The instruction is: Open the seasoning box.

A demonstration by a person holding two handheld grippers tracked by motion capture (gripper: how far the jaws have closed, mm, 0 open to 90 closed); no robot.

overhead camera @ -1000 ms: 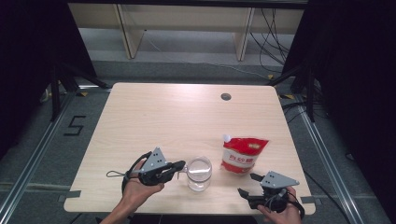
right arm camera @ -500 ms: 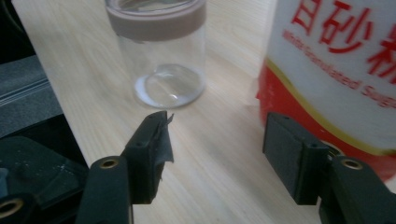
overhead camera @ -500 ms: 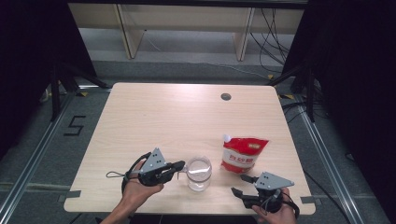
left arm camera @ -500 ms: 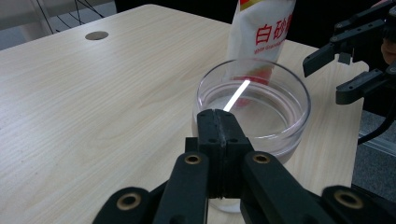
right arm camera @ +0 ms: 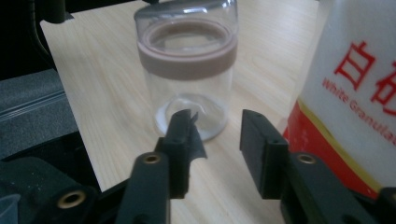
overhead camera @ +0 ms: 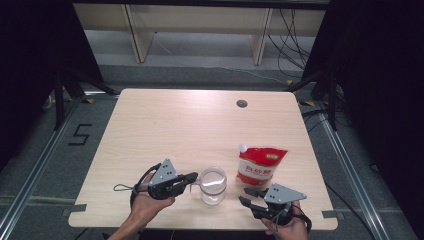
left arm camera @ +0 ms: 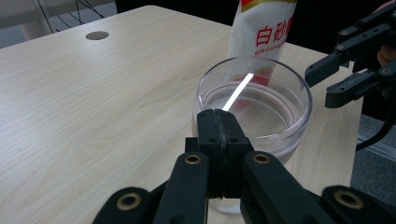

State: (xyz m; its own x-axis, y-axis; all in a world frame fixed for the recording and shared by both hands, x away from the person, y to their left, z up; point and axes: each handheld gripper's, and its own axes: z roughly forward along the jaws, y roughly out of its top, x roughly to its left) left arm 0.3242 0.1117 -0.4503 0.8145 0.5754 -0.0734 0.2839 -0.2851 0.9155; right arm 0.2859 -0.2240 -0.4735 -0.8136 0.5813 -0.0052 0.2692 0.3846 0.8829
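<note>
A clear round jar point(overhead camera: 212, 184) with a brownish ring under its top stands near the table's front edge. A red and white sugar bag point(overhead camera: 260, 167) stands just right of it. My left gripper point(overhead camera: 194, 178) is shut, with nothing between its pressed-together tips point(left arm camera: 218, 122), which sit right at the jar's point(left arm camera: 254, 100) near wall. My right gripper point(overhead camera: 246, 196) lies low at the front right, aimed at the jar point(right arm camera: 189, 79). Its jaws point(right arm camera: 217, 126) have just been closing and stand apart with nothing between them. The bag point(right arm camera: 355, 93) is close on their right.
A round cable hole point(overhead camera: 242, 104) sits at the table's far side. The light wood table point(overhead camera: 165, 135) stretches wide behind the jar. Dark frame legs and floor rails flank the table, and shelving stands at the back.
My right gripper has slid left along the front edge toward the jar, and its jaws have narrowed. The left gripper, jar and bag have not moved.
</note>
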